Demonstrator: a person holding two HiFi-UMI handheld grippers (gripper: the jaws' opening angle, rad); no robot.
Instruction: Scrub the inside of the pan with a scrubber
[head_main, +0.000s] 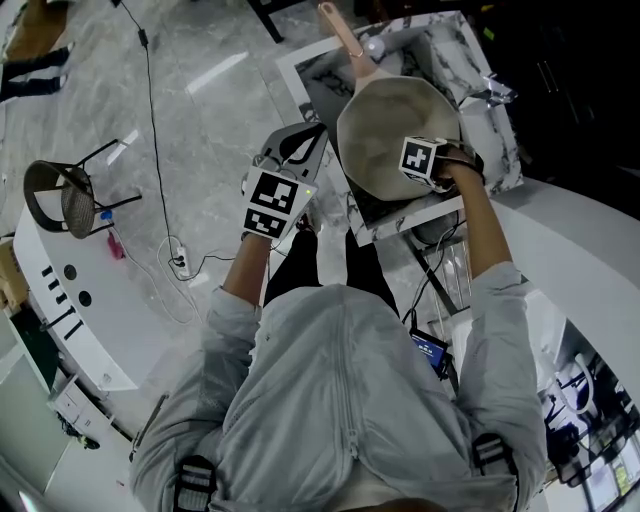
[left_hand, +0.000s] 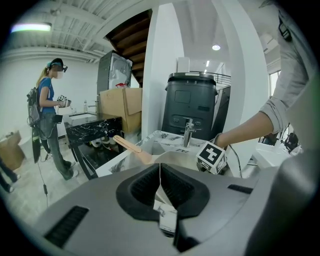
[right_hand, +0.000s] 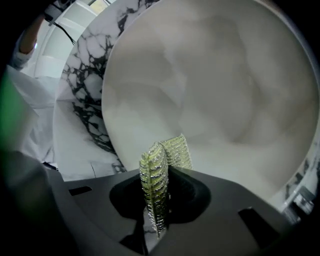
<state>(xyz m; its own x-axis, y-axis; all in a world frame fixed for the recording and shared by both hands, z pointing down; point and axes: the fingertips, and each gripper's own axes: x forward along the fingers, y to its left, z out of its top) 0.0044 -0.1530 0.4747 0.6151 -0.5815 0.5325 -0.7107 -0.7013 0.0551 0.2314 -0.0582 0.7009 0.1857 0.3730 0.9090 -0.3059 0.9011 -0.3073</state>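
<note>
Okay, the right gripper (right_hand: 161, 192) is clamped tight on the green-silver scrubber (right_hand: 176, 151), whose tip is up close against the pale inside of the pan (right_hand: 215, 90). The left gripper (left_hand: 160, 182) is pinched nearly flat. The thin edge between its jaws looks like the pan's rim, though that's hard to confirm from this angle. The pan sits tilted over the marbled sink (head_main: 470, 60), its tan handle (left_hand: 129, 146) pointing away. Behind it stands a faucet (left_hand: 189, 131). Far off at the left there's a person (left_hand: 49, 110) in a blue top.
</note>
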